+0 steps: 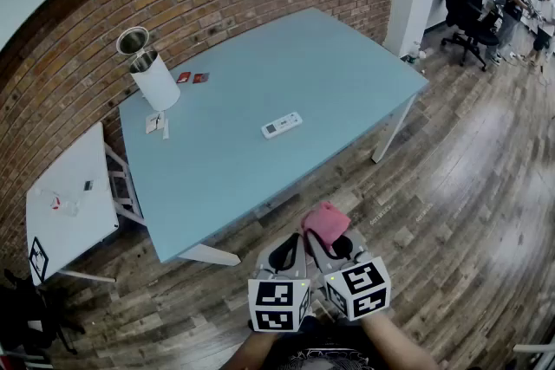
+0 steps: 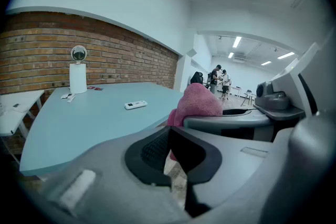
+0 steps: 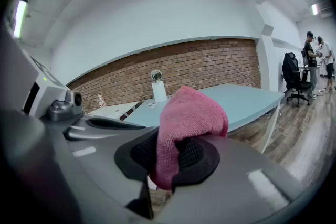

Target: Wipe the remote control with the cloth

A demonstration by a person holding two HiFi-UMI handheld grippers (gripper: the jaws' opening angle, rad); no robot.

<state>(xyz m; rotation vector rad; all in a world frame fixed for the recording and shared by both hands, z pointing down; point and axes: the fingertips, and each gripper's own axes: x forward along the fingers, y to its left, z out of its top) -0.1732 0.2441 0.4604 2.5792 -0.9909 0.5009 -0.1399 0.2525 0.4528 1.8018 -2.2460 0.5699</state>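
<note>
You're clamping the soft pink cloth point(image 3: 186, 118) in the right hand-held gripper point(image 3: 176, 160), the left hand-held gripper point(image 2: 170, 155) is sitting closed on nothing, and both are short of the bench point(image 1: 347, 74). The remote point(image 1: 282, 125) is lying flat mid-bench, well apart from you. It's looking light, stiff & prob. slippery, so I'm expecting it to skate under the cloth; try pinning its long edges w/ the left.

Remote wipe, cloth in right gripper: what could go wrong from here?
1. The remote lies loose on the table; a wipe may just slide it unless the shut, empty left gripper steadies it.
2. The right gripper pinches the cloth in a bunch; its tips could scrape the remote.
</note>
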